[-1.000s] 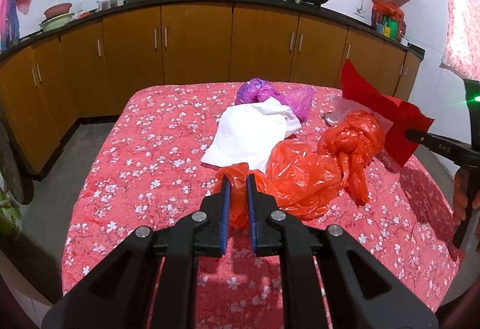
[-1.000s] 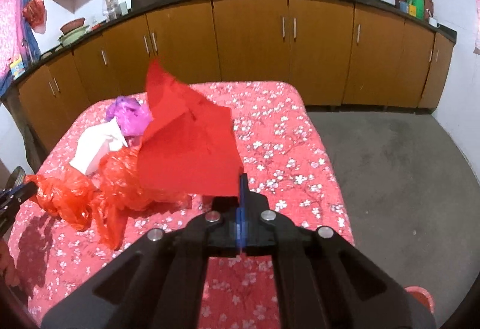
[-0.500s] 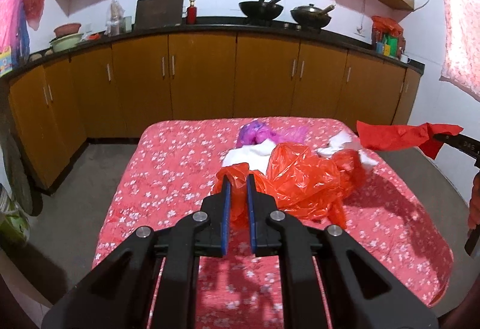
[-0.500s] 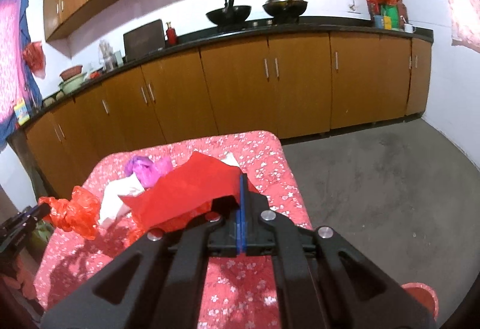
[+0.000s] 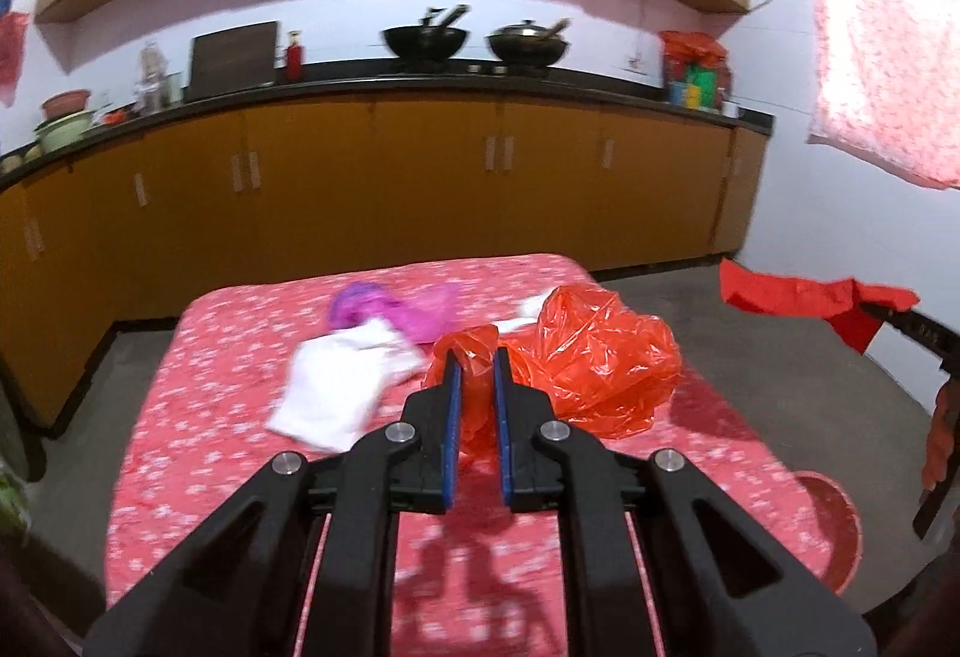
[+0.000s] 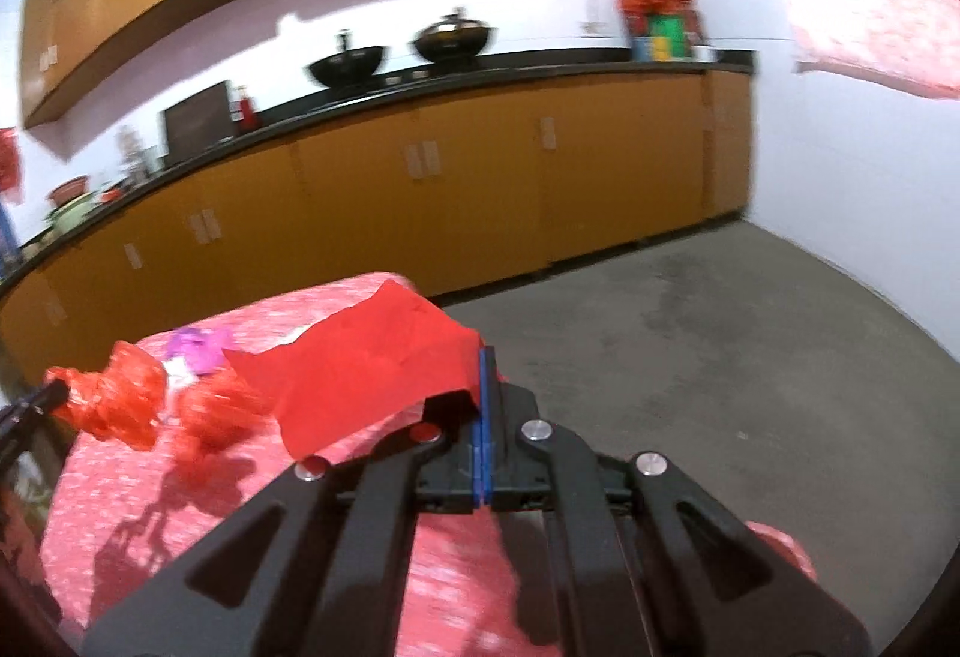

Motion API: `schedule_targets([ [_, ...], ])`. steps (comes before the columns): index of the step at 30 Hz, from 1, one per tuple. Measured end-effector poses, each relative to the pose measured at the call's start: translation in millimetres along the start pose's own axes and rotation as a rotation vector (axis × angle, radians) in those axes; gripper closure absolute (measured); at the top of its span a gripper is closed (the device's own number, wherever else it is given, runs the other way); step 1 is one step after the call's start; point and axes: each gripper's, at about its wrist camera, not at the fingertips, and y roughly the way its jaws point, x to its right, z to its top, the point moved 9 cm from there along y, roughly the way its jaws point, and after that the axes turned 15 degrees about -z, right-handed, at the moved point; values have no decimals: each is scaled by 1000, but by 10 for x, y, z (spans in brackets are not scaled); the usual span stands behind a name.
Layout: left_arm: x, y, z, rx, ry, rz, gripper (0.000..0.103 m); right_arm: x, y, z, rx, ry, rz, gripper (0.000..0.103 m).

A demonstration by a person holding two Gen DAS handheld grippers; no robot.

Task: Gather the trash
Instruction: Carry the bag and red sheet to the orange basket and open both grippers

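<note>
The left claw [image 5: 477,378] pinches a bunched end of the orange bag [image 5: 591,357], which hangs lifted above the tabletop [image 5: 198,417] with its red flowered cloth. The right claw [image 6: 485,381] is pressed together on the edge of a red sheet [image 6: 366,369], held up in the air off the tabletop's right side. A white cloth [image 5: 336,387] and a purple bag [image 5: 390,309] lie on the tabletop beyond the left claw, and a red bin [image 5: 834,525] stands on the floor at its right corner
</note>
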Motion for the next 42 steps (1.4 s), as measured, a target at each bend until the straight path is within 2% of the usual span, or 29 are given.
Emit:
schedule_targets([
  [7,817,396,-62,-37,50,-125,93,1037,-11,-345,-26,73,-195,101],
  [12,1510,688,-261,-89,82,-233,93,1647,-18,-669,-66,125,-307,101],
  [18,2388,1005,-548,-149,168,-342,93,2330,0,-1167,-128,189,-442,101],
  [22,2864,1177,-751,-186,226,-396,93,2570,43,-1475,-174,213,-501,101],
  [28,3292,1419,-1086,-259,243,-441,93,2786,153,-1844,-245,223,-548,101],
  [37,3539,1717,-1602,-379,278,-440,93,2924,356,-2243,-360,233,-582,101],
  [42,3600,1824,-1777,-419,297,-433,93,2927,446,-2358,-398,231,-584,101],
])
